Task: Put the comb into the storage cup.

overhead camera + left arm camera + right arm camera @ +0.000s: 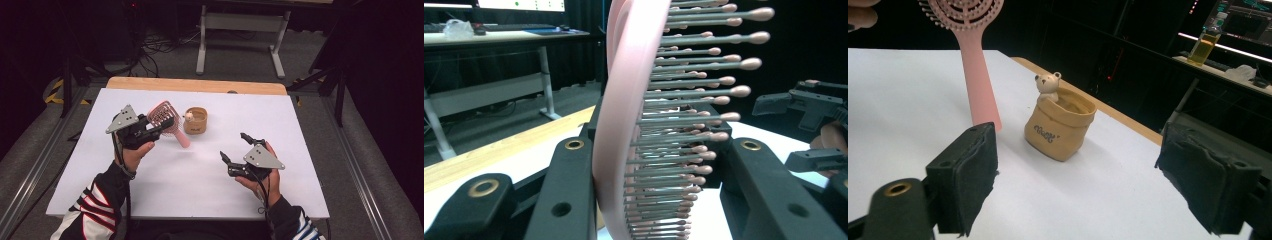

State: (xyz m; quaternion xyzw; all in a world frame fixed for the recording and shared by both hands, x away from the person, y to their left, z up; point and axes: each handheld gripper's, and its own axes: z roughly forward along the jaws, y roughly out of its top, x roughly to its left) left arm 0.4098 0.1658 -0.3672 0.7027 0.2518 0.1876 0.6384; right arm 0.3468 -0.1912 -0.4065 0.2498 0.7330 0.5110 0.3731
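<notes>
Setting: A person sat at a white table (200, 190) and held a two-jaw gripper in each hand. A small tan pouch-shaped holder (195, 121) stood upright near the middle of the table, and it serves here as the landmark.

Holder: It was open at the top, with a little bear figure (1048, 87) perched on its rim. Its mouth looked empty, so it appeared ready to receive something.

Hairbrush: A pink hairbrush (167, 120) was just left of the holder, close beside it but not inside. Its bristled head was raised and its handle slanted down toward the table by the holder's base. Whether the handle tip touched the table could not be told.

Left gripper: The left gripper (161, 123) sat left of the holder, its jaws clamped on the brush head, one against the back and one on the bristle side (684, 130). Gripping the head left the handle free, probably so the handle could go into the holder first.

Right gripper: The right gripper (235, 147) hovered right of the holder and nearer the person, well apart from it. Its jaws stood wide apart with nothing between them, pointed toward the holder, likely waiting to steady it.

Judged stage: The brush was lifted and carried, not yet placed in the holder.
</notes>
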